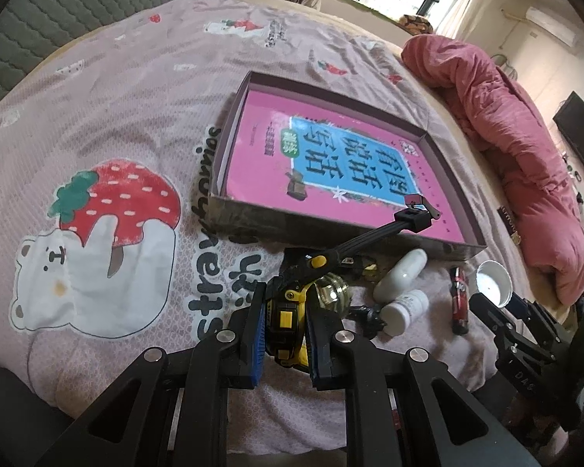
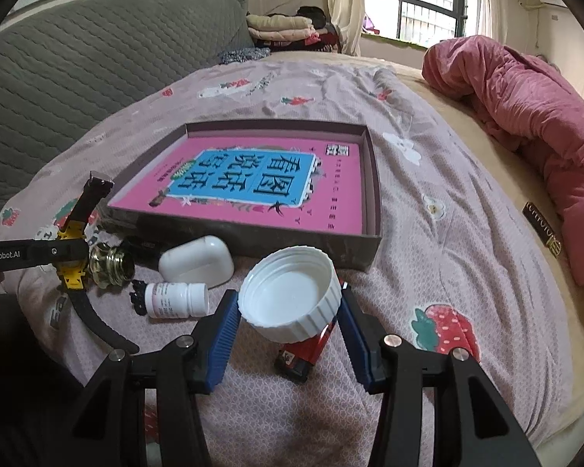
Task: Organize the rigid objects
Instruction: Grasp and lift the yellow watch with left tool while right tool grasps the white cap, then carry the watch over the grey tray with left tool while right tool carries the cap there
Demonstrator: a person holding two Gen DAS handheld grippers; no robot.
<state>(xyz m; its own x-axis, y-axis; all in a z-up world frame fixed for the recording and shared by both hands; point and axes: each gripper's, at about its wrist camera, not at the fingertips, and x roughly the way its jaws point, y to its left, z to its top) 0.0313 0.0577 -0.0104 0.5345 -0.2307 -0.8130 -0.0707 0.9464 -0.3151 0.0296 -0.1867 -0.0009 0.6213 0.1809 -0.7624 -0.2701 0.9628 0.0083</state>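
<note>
My left gripper (image 1: 284,311) is shut on a yellow and black wristwatch (image 1: 286,321), held just above the bedsheet; its black strap (image 1: 370,237) sticks out toward the box. In the right wrist view the same watch (image 2: 72,268) hangs at the far left. My right gripper (image 2: 290,299) is shut on a white ribbed bottle cap (image 2: 288,295), hollow side up, raised over a red lighter (image 2: 307,350). A shallow brown box (image 2: 253,239) with a pink book (image 2: 253,183) lying flat inside sits just beyond both grippers.
Between the grippers and the box lie a white oval case (image 2: 196,260), a small white pill bottle (image 2: 175,299), a glass bottle with a gold neck (image 2: 111,268) and a small black piece (image 2: 138,297). A rolled red quilt (image 2: 525,109) fills the bed's right side.
</note>
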